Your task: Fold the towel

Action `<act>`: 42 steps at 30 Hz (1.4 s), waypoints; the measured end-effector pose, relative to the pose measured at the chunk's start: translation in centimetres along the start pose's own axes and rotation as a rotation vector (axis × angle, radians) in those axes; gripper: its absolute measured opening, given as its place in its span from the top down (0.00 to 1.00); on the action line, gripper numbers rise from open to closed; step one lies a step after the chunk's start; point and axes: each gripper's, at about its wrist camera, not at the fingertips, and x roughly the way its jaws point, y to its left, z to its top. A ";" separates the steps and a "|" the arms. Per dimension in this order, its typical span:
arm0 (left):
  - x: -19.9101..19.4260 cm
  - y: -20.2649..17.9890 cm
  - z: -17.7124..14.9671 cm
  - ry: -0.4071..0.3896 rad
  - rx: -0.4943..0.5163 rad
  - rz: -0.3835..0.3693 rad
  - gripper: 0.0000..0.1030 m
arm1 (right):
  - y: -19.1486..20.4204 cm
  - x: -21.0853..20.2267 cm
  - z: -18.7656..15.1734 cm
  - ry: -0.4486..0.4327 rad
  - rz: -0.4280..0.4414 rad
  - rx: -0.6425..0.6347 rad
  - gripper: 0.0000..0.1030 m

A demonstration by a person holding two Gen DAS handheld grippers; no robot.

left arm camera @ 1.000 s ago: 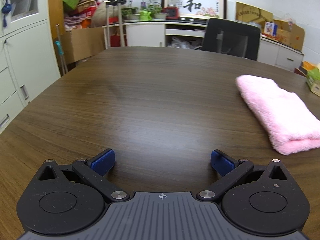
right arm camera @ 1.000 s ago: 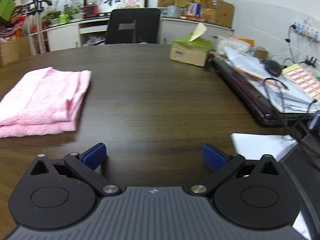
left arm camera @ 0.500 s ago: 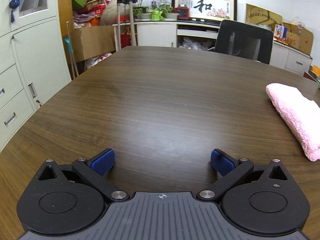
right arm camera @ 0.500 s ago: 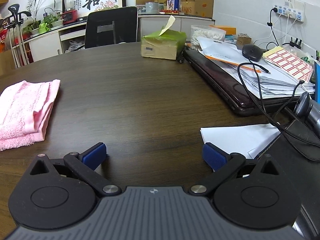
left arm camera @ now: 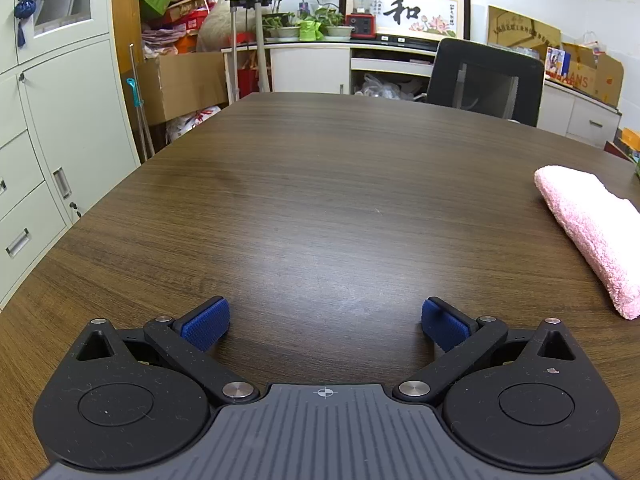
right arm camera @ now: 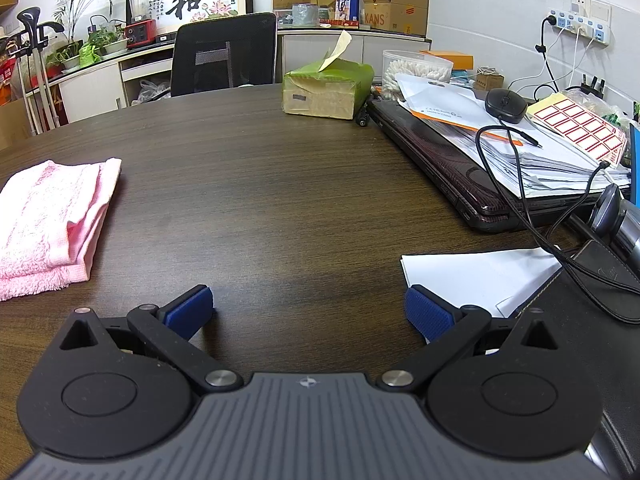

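Observation:
A pink towel (left arm camera: 592,232) lies folded into a thick rectangle on the dark wooden table (left arm camera: 320,184). It sits at the right edge of the left wrist view and at the left edge of the right wrist view (right arm camera: 52,220). My left gripper (left arm camera: 325,322) is open and empty, low over the table, to the left of the towel. My right gripper (right arm camera: 308,312) is open and empty, low over the table, to the right of the towel. Neither gripper touches the towel.
A green tissue box (right arm camera: 326,90) stands at the far side. A laptop (right arm camera: 460,176) under papers, a mouse (right arm camera: 506,105) and cables fill the right side. A white sheet (right arm camera: 476,276) lies by my right fingertip. A black chair (left arm camera: 486,80) stands behind the table.
Both grippers have drawn apart and away from the towel: it slid toward the right edge of the left view and the left edge of the right view. Both stayed open.

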 end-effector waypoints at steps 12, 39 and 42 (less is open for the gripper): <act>0.0 0.1 0.0 -0.001 -0.006 0.007 0.00 | 0.0 0.0 0.0 0.000 0.000 0.000 0.00; 0.1 0.3 0.0 0.000 -0.007 0.009 0.00 | 0.0 0.0 0.0 -0.001 0.000 0.000 0.00; 0.1 0.3 0.0 0.000 -0.007 0.009 0.00 | 0.0 0.0 0.0 -0.001 0.000 0.000 0.00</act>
